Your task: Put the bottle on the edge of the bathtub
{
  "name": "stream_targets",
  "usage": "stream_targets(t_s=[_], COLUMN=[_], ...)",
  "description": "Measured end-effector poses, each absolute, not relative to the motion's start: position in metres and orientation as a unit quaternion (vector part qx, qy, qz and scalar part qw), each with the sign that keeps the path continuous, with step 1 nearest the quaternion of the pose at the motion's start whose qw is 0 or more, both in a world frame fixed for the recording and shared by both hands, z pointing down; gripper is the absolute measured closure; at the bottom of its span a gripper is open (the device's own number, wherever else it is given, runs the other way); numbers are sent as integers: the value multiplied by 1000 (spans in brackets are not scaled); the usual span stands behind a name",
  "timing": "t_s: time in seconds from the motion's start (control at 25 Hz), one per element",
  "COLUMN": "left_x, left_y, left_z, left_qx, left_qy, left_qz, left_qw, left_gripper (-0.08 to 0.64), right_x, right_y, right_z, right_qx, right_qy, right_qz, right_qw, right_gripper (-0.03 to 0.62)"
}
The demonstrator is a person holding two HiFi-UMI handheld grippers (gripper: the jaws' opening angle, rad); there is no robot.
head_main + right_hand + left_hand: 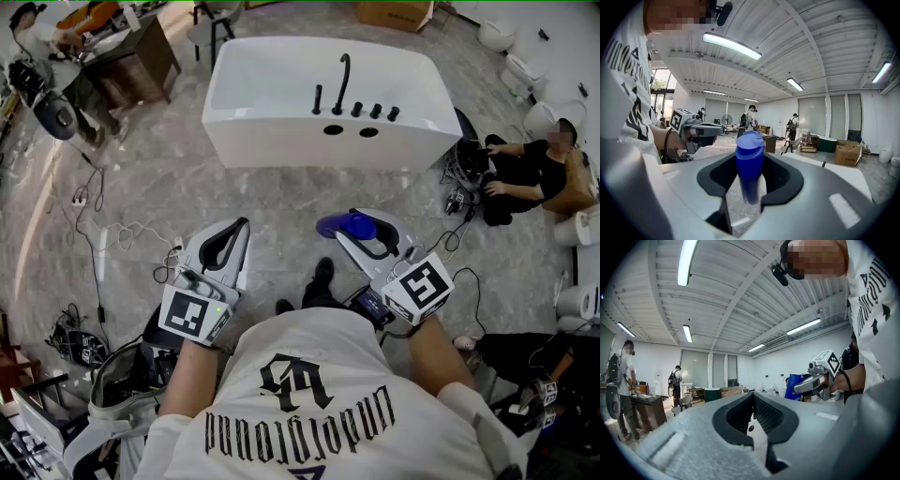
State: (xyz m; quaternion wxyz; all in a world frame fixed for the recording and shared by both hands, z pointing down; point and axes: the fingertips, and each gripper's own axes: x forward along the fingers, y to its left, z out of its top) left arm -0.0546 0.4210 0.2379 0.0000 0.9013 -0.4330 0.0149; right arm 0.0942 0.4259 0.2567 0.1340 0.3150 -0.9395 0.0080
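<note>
Blue bottle (749, 161) is clamped in your right gripper (366, 234), near your body; your left gripper (239, 232) is closed on nothing. Pickup looks done; the bathtub (281, 141) stands well apart, far ahead, so carrying and setting down remain.

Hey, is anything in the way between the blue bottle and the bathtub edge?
Nothing visible. Bare floor lies between the bottle, held in the right gripper, and the bathtub. On the near rim, the faucet and knobs take the middle; the ends look bare.
</note>
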Motion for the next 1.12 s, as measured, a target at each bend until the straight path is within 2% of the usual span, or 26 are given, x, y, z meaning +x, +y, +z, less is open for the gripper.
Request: stream_targets(t_s=[0.52, 1.12], left_x=[-27, 50], left_y=[347, 218], left_z=[256, 263], left_qx=[898, 887], left_qy=[-440, -461], left_qz=[31, 37], left_qw=[17, 19], left_gripper=[552, 552], right_x=[131, 204], right_y=[348, 217], right_z=[273, 278], right_qx=[314, 284], right_qy=[-939, -946], right_qz=[21, 2], right_qw=[140, 155], right_gripper=[440, 440])
